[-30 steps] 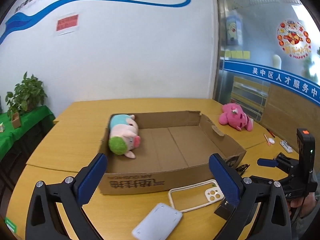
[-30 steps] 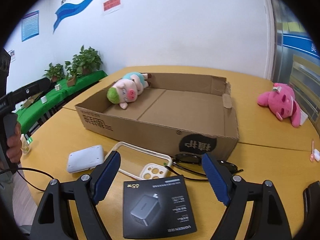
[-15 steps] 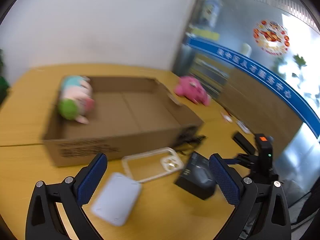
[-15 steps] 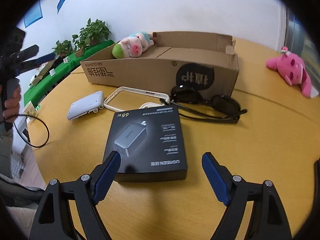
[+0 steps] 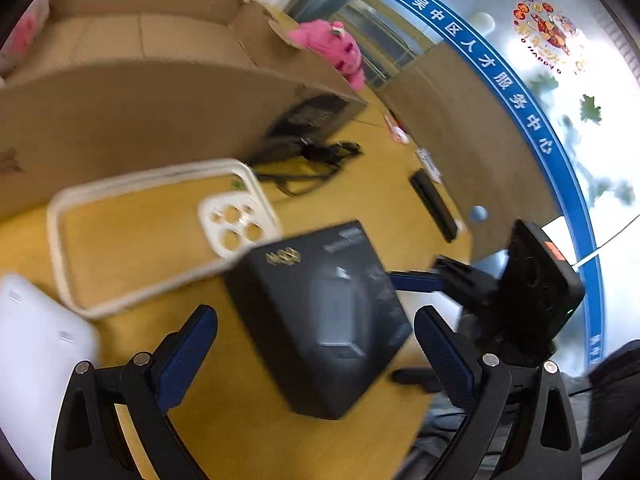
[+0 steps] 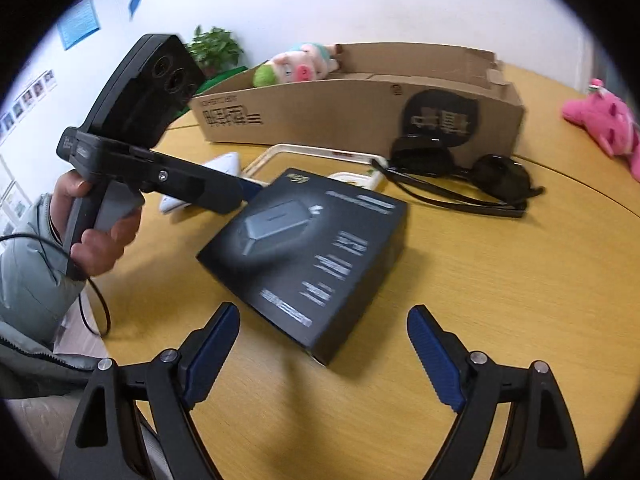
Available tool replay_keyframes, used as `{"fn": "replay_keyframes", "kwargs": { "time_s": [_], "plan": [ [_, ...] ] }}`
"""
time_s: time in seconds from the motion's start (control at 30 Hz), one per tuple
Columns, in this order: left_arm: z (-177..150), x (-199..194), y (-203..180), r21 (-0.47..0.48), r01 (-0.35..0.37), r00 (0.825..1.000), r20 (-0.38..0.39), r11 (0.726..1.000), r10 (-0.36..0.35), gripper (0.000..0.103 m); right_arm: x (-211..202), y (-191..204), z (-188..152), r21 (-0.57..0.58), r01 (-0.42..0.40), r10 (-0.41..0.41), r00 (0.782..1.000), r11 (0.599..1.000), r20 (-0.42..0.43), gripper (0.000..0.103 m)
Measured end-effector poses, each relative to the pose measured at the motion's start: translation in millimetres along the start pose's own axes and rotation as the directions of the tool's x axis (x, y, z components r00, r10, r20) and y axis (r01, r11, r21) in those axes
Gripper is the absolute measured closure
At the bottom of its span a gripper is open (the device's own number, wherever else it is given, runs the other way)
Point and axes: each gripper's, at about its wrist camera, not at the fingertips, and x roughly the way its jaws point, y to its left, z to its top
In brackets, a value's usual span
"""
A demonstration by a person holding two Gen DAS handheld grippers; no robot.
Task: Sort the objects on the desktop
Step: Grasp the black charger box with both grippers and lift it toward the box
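A black charger box (image 5: 312,280) (image 6: 308,248) lies flat on the yellow table, in front of the open cardboard box (image 6: 340,112). My left gripper (image 5: 314,312) is open and tilted down over the black box, which lies between its fingers; the picture is blurred and no pad visibly presses on it. From the opposite side my right gripper (image 6: 322,316) is open, its jaws opening wider. The near corner of the box reaches between its fingertips, untouched. A hand holds the left gripper at the left of the right wrist view.
A white phone case (image 5: 56,240) and a white power bank (image 5: 32,340) lie left of the black box. Black sunglasses (image 6: 460,176) rest against the carton. A pig plush (image 6: 296,68) lies inside it; a pink plush (image 6: 600,120) lies at the far right.
The left gripper has swung down and across to the black box, which now lies between its fingers. The right gripper has sunk closer to the same box. The left gripper now shows in the right view.
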Motion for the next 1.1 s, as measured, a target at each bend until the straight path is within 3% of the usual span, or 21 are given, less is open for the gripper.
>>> {"fn": "replay_keyframes", "kwargs": {
  "time_s": [0.07, 0.17, 0.23, 0.37, 0.5, 0.63, 0.87, 1.1],
  "plan": [
    [-4.1, 11.5, -0.7, -0.018, -0.029, 0.999, -0.031, 0.999, 0.029, 0.004, 11.0, 6.4, 3.2, -0.029, 0.010, -0.010, 1.000, 1.000, -0.012, 0.016],
    [-10.4, 16.2, -4.1, -0.030, -0.006, 1.000, -0.017, 1.000, 0.006, 0.012, 20.6, 9.4, 8.3, -0.053, 0.010, -0.011, 1.000, 0.999, -0.020, 0.014],
    [-13.7, 16.8, -7.3, -0.029, -0.035, 0.999, -0.003, 0.999, 0.034, 0.013, 23.0, 16.4, 8.1, -0.082, 0.062, -0.063, 0.998, 0.995, -0.012, 0.014],
    [-18.0, 12.2, -8.9, -0.035, -0.084, 0.996, 0.019, 0.996, 0.084, 0.027, 22.7, 22.8, 3.2, -0.080, 0.116, -0.116, 0.993, 0.990, 0.000, 0.014],
    [-19.7, 7.2, -6.8, -0.072, -0.069, 0.996, 0.054, 0.995, 0.073, 0.025, 12.5, 32.4, 2.4, -0.083, 0.151, -0.147, 0.988, 0.985, 0.051, 0.015],
    [-18.9, -9.9, -17.4, -0.040, -0.117, 0.988, 0.099, 0.992, 0.121, 0.025, 4.7, 42.2, 8.4, -0.105, 0.178, -0.170, 0.982, 0.978, 0.085, 0.016],
    [1.4, -73.0, -47.9, 0.010, -0.222, 0.939, 0.273, 0.975, 0.211, 0.025, -23.0, 66.0, 47.3, -0.147, 0.227, -0.190, 0.955, 0.963, 0.228, 0.016],
    [49.0, -145.3, -65.9, 0.051, -0.293, 0.872, 0.423, 0.955, 0.245, 0.025, -49.3, 86.3, 120.3, -0.216, 0.290, -0.189, 0.901, 0.932, 0.391, 0.016]
  ]
}}
